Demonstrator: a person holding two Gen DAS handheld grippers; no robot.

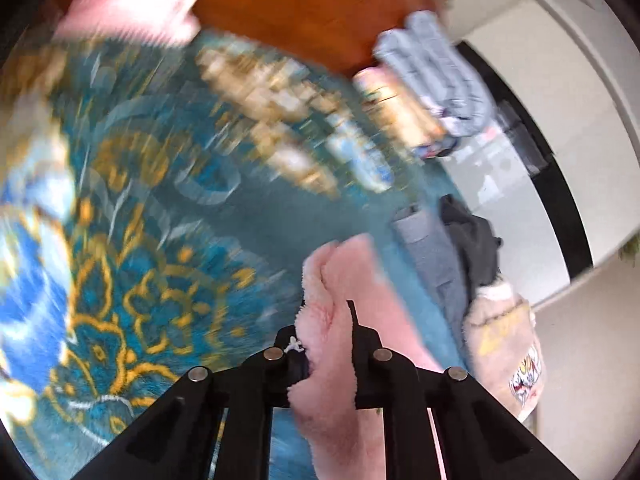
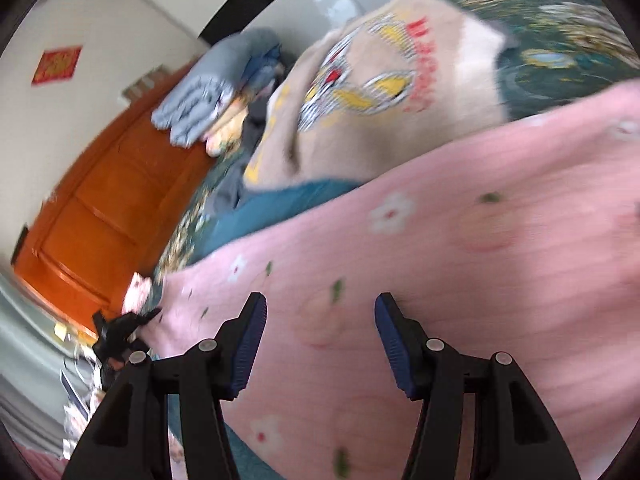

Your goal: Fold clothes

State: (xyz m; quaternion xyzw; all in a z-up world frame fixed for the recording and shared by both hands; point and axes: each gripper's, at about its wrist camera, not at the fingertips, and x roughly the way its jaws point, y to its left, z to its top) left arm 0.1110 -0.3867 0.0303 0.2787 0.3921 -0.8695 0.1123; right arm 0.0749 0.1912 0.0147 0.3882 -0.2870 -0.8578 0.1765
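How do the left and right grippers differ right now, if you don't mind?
The left gripper is shut on the pink fleece garment; the right gripper stands open, holding nothing. The left grips a bunched edge; the right hovers over the garment's flat spread. Both are black two-finger grippers.

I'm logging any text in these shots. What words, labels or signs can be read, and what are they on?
None can be read.
Red marks on the beige cartoon garment: too blurred.
Red and gold square sign on the wall: characters too small and blurred.
Print on the same garment in the left view: no legible words.
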